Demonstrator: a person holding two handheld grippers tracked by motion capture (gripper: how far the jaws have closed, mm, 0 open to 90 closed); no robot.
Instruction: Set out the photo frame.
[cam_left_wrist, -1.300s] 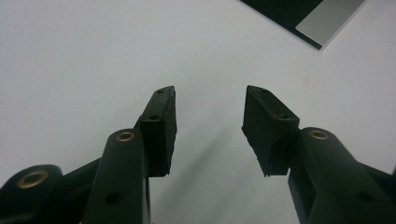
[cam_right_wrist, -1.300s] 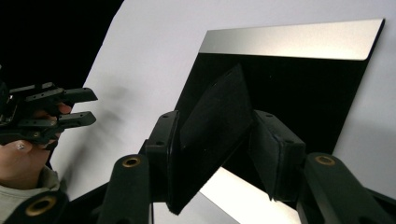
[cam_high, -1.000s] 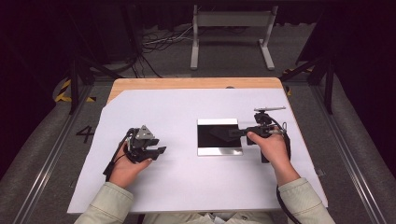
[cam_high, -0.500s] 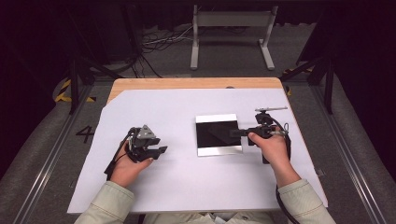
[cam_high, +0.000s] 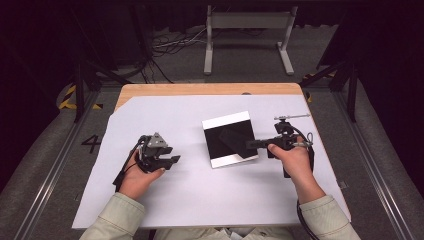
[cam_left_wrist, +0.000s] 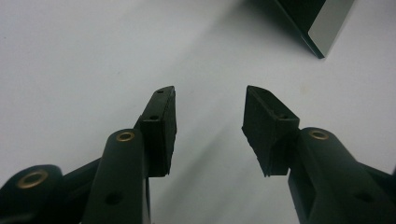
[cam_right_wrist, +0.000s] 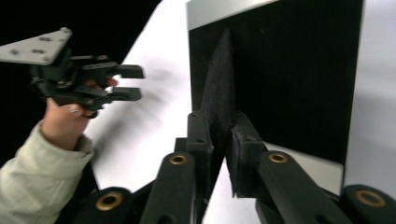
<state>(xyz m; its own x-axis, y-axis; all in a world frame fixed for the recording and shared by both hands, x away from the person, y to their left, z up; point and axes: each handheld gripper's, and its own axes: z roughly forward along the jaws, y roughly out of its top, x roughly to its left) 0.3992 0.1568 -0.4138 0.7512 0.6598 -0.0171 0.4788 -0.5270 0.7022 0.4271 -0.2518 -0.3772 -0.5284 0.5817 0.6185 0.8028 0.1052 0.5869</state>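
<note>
Pinching a thin black cloth piece (cam_right_wrist: 219, 88), the right gripper (cam_high: 260, 144) is being held over the flat black-and-silver tray (cam_high: 229, 139) mid-table. The cloth should be gripped firmly and lifted slowly. The left gripper (cam_left_wrist: 208, 122) is being rested open nearby.

The black tray (cam_high: 230, 139) now sits turned at a slant on the desk (cam_high: 200, 195), and a black cloth (cam_right_wrist: 219, 88) lifted by the right claw (cam_high: 252, 144) rises over it.
</note>
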